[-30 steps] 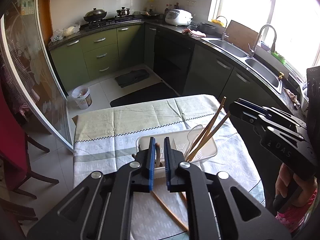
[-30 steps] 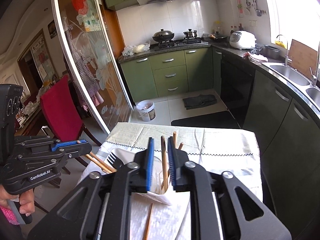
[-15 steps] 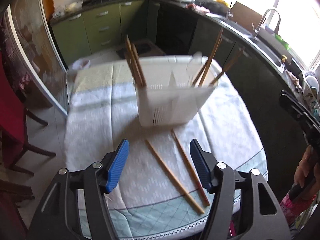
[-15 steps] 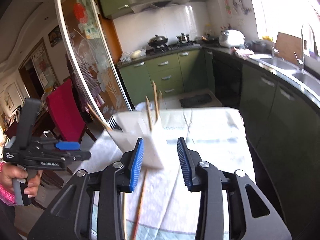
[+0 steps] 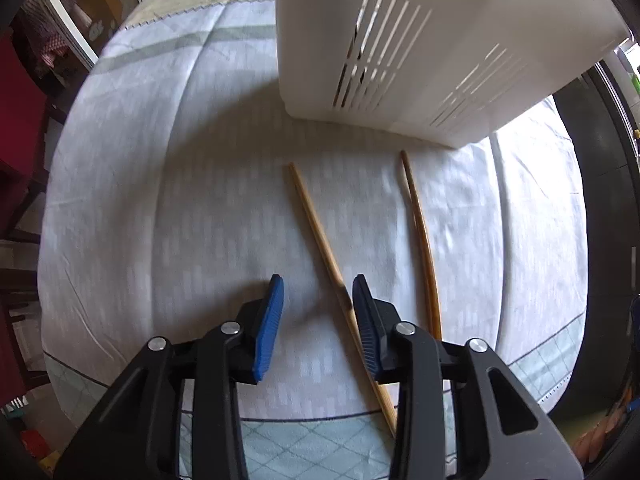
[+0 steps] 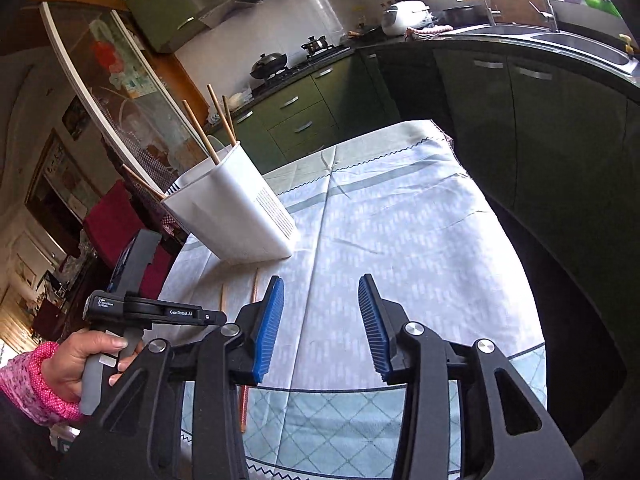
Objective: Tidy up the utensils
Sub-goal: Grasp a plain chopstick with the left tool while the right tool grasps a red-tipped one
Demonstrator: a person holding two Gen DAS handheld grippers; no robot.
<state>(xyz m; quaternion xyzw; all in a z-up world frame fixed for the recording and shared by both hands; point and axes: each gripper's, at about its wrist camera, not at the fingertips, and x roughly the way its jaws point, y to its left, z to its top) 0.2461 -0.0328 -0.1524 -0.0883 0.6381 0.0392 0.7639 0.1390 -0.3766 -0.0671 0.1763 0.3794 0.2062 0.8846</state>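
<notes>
Green-cabinet kitchen; counter (image 5: 168, 200) covered with pale patterned cloth. 2 chopsticks lie loose at centre frame below the white holder (image 5: 420, 52). Left tongs (image 5: 318, 300) are closing around the near chopstick (image 5: 320, 236), not yet pinched; centring is advised first. Right tongs (image 6: 320, 304) are opening, empty.

Both tongs have let go of the chopsticks they held in the white holder (image 5: 420, 40) and dropped toward the bench. The left tongs (image 5: 318, 312), now closing, straddle one loose chopstick (image 5: 316, 220) without pinching it; the right tongs (image 6: 320, 320), opening, hang empty over the cloth (image 6: 400, 220).
</notes>
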